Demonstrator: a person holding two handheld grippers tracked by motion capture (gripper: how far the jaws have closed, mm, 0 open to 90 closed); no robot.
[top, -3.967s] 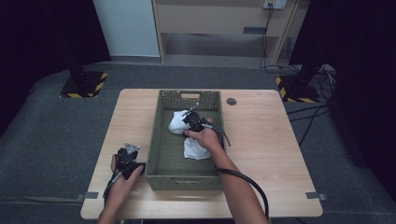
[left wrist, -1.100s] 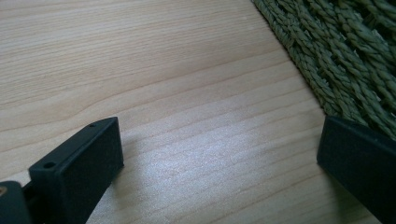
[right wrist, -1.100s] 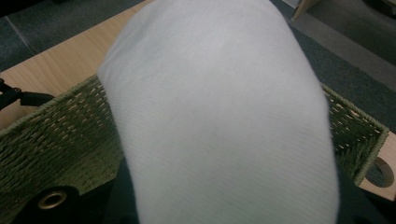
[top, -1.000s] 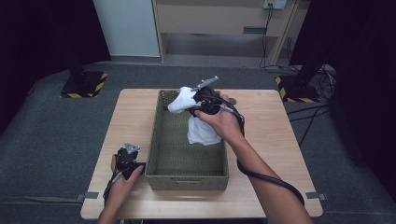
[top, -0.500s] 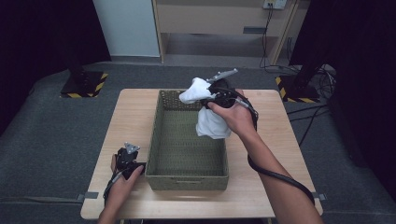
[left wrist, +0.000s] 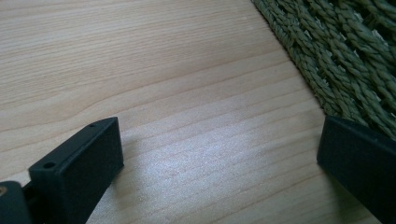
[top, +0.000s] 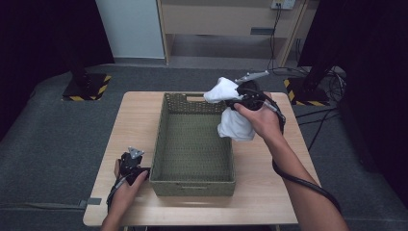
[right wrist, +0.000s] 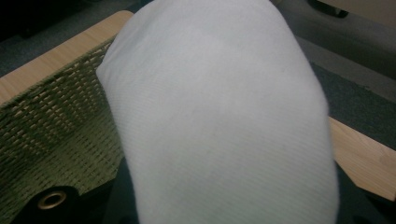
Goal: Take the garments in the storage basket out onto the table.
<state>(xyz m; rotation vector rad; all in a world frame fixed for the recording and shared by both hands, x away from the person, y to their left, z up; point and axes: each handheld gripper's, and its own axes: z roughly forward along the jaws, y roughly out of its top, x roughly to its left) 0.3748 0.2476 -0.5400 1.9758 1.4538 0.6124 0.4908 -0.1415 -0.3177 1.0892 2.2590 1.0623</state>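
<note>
Right gripper (top: 230, 102), upper right of centre in the high view, is clamped on a white cloth (top: 234, 121) whose bulk hangs below the hand, over the far right rim of the green woven basket (top: 194, 180). Held that high, it probably lets the fabric clear the wall. Across the middle, the wooden table (top: 269, 192) carries the basket, whose inside looks bare. At lower left, the left gripper (top: 133, 164) rests on the wood just beside the basket, jaws spread wide and holding nothing, seemingly parked.
</note>
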